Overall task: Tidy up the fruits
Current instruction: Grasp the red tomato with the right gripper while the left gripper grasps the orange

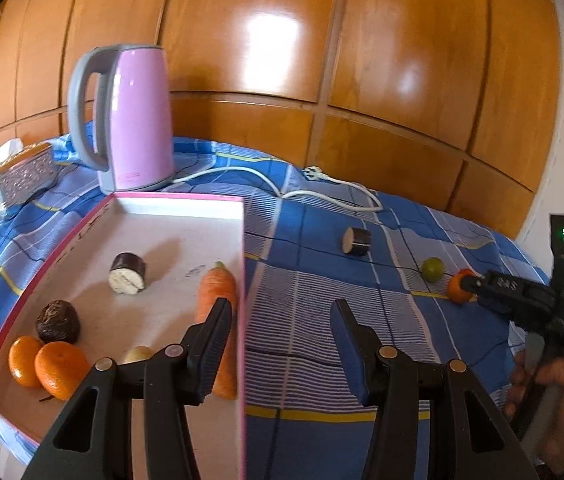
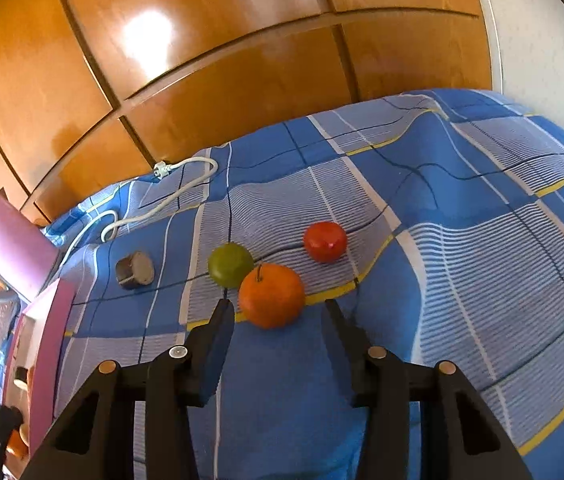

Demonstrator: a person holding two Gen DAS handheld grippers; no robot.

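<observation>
both grippers stand open and empty, the right gripper (image 2: 278, 308) just short of an orange (image 2: 272, 295) that hides part of the lime (image 2: 229, 265), the left gripper (image 1: 280, 312) covering much of the carrot (image 1: 218, 292).

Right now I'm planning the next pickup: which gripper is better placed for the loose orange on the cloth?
Right. The right gripper is open just before the orange; the left gripper hangs by the tray.

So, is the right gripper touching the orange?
Apart. In the right wrist view the right gripper is open and the orange sits just beyond its fingertips, blue cloth visible between.
</observation>
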